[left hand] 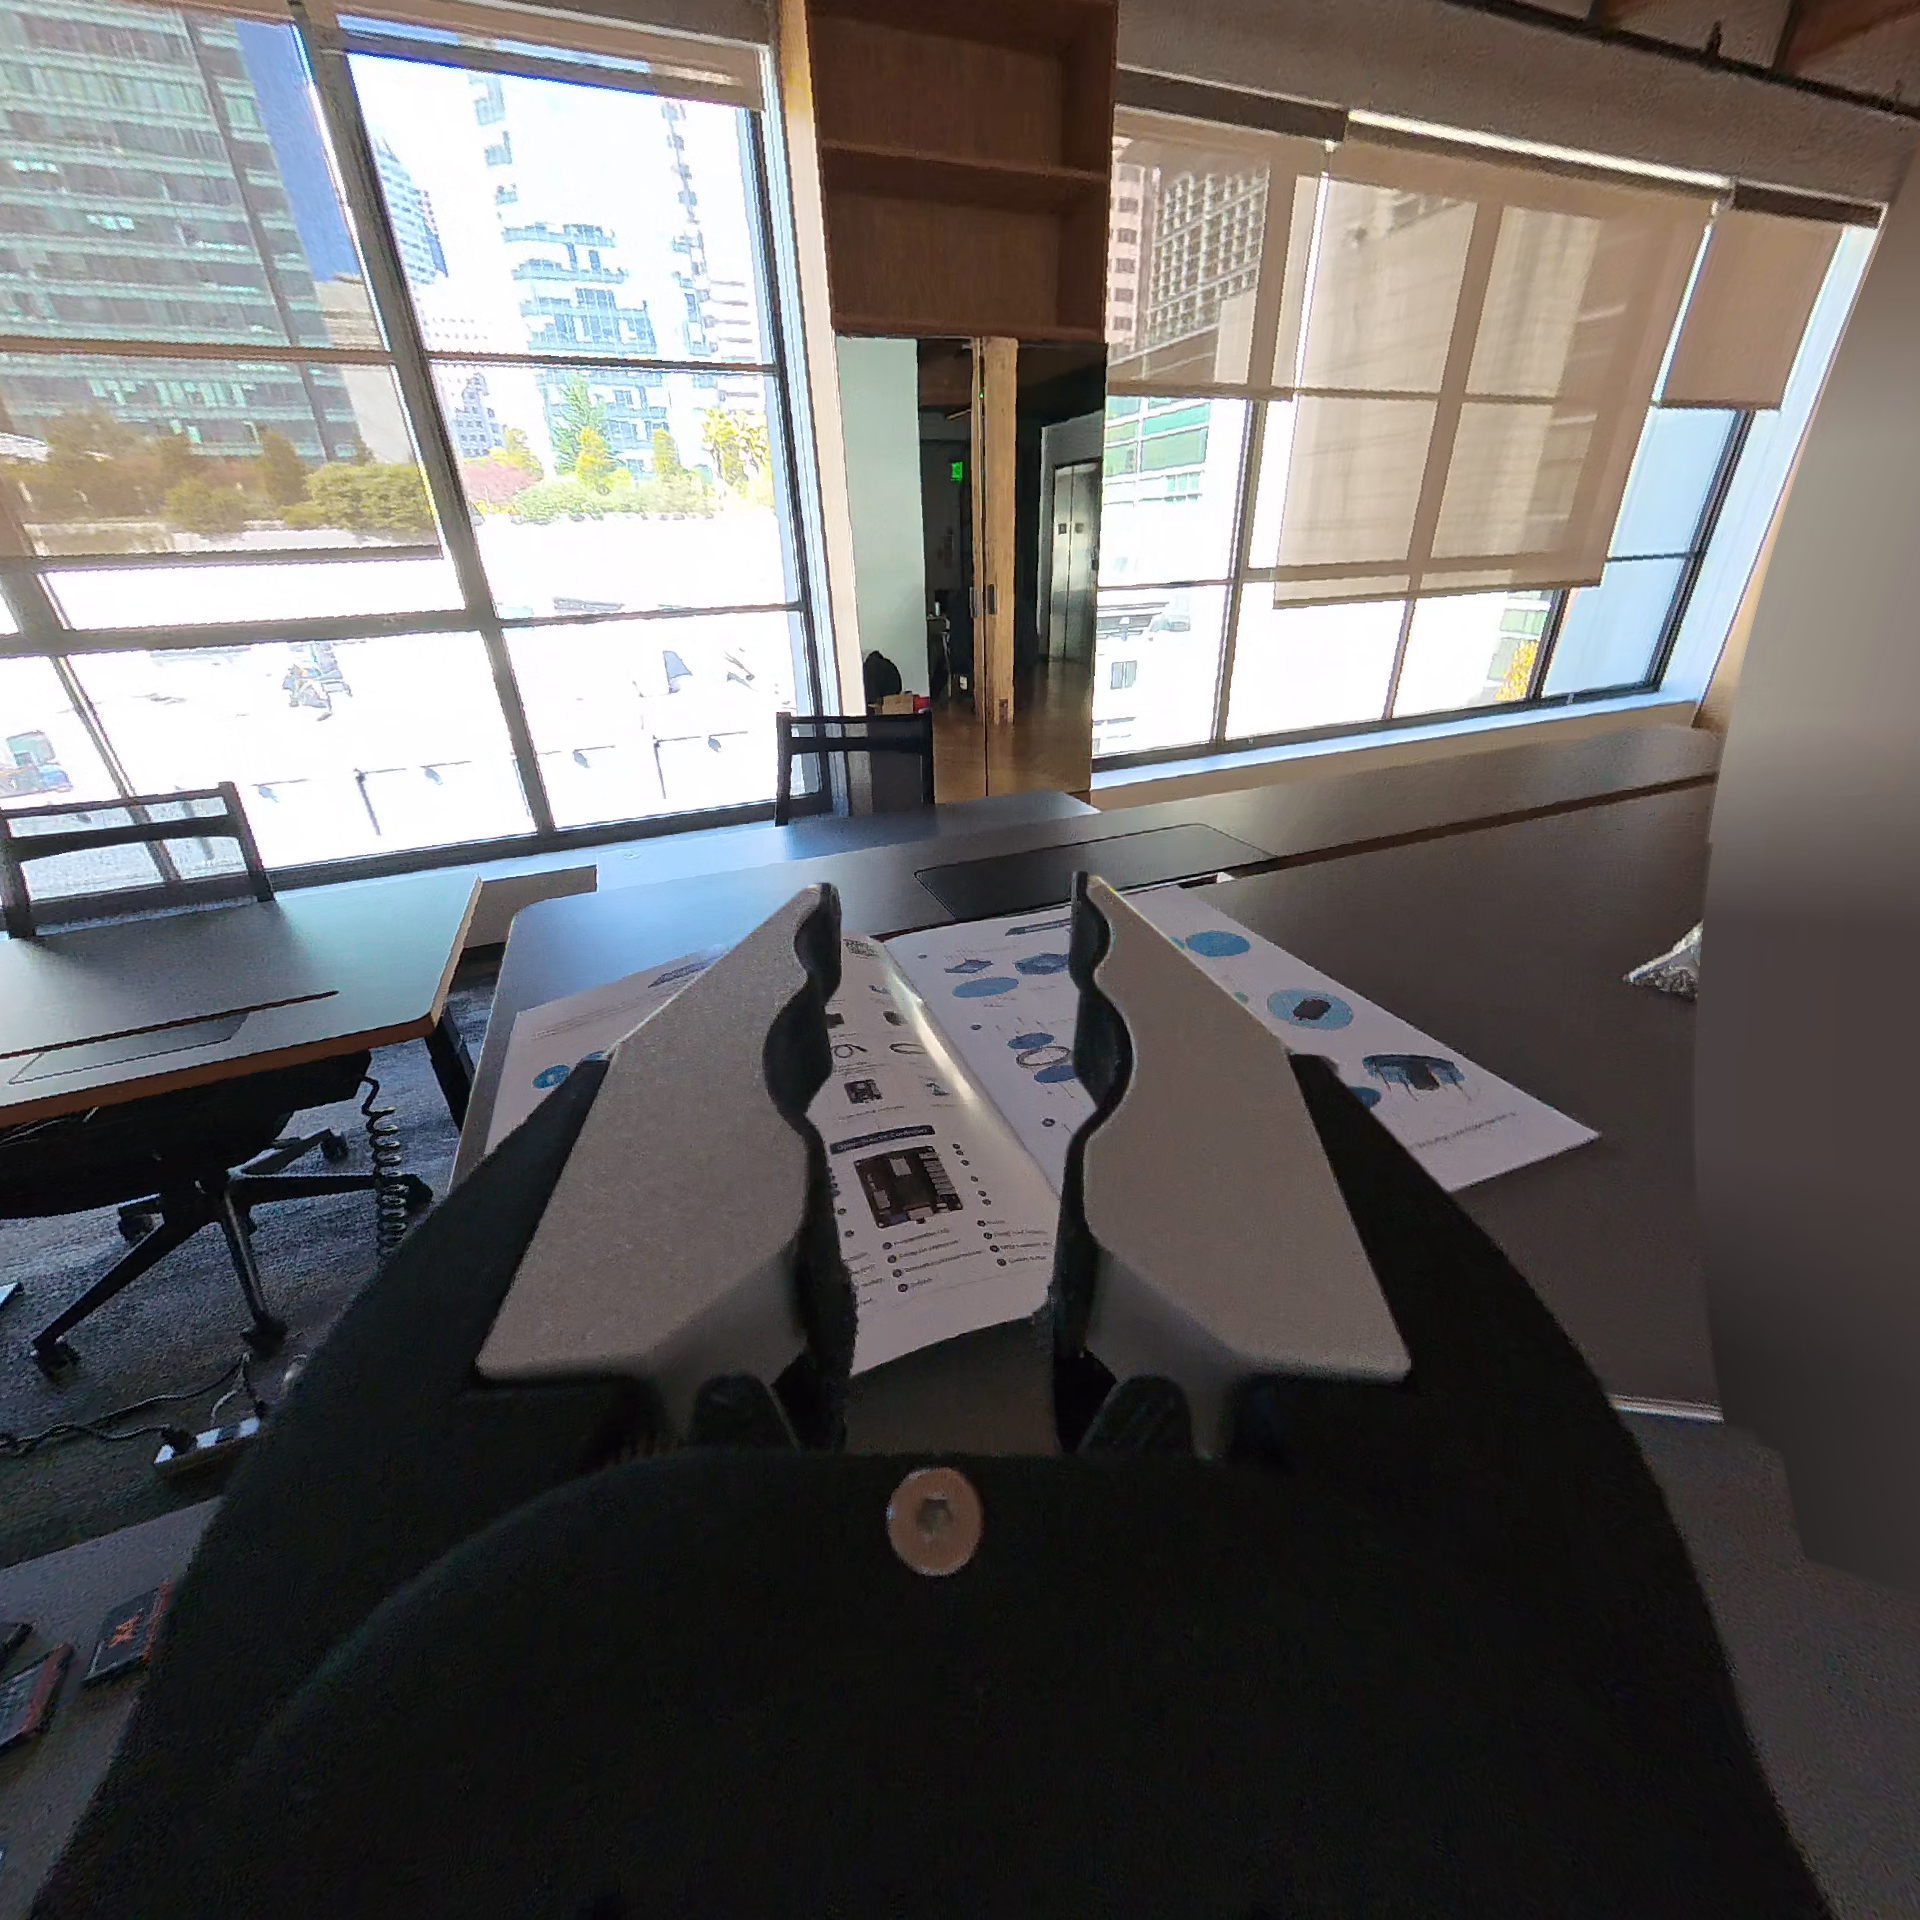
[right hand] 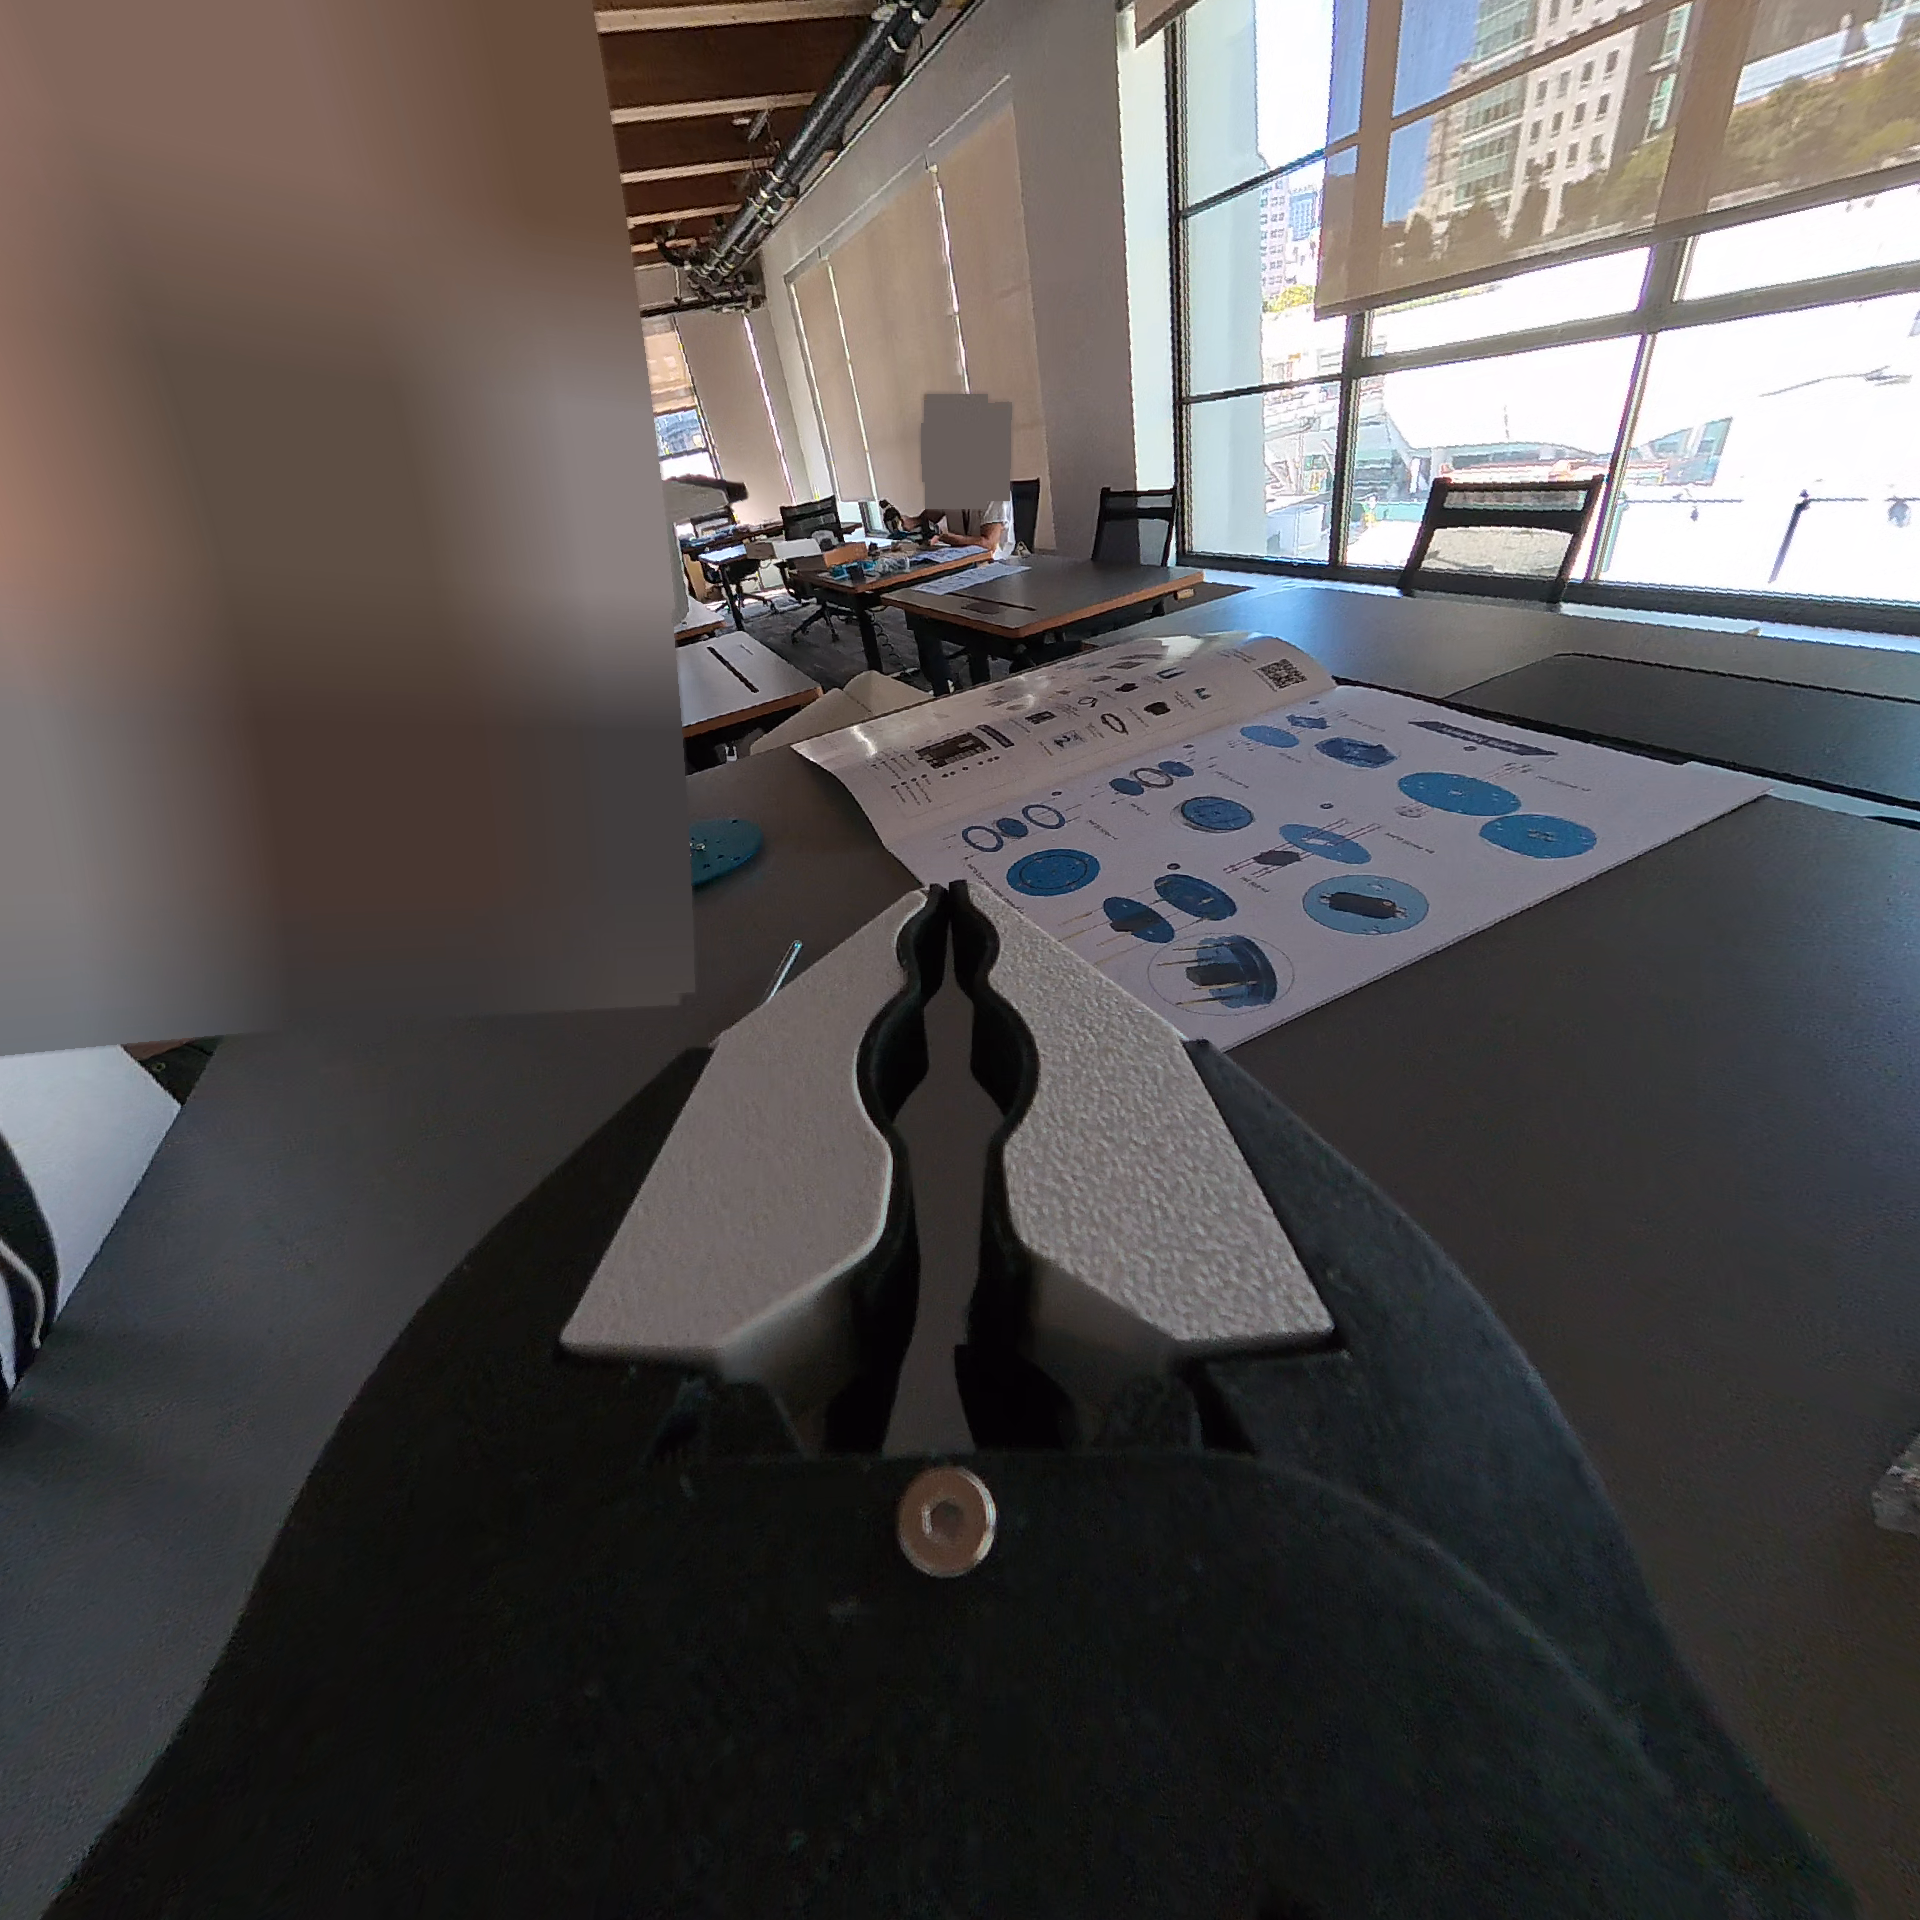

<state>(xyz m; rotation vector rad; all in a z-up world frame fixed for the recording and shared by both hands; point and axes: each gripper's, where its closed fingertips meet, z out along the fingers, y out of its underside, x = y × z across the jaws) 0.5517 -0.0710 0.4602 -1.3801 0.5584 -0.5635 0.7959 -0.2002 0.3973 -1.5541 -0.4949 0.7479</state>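
Note:
An open instruction booklet point(left hand: 1039, 1049) with blue part drawings lies on the dark table point(left hand: 1558, 1039). My left gripper point(left hand: 954, 904) is open and empty, held above the table and pointing over the booklet's middle fold. In the right wrist view the booklet point(right hand: 1299, 831) lies just ahead and to the right. My right gripper point(right hand: 951, 896) is shut, tips touching, with nothing seen between them, low over the table point(right hand: 1558, 1195) at the booklet's near corner. A blue round disc point(right hand: 724, 850) lies to its left, and a thin blue-tipped pin point(right hand: 787, 961) shows beside the left finger.
A crinkled clear bag point(left hand: 1668, 971) lies at the table's right; it also shows in the right wrist view point(right hand: 1896, 1496). A striped sleeve point(right hand: 21, 1268) is at the lower left. Other desks point(left hand: 208, 997), chairs point(left hand: 852, 764) and big windows surround. A person sits at a far desk point(right hand: 971, 525). Some 30 cm of space lies between my two pairs of fingers.

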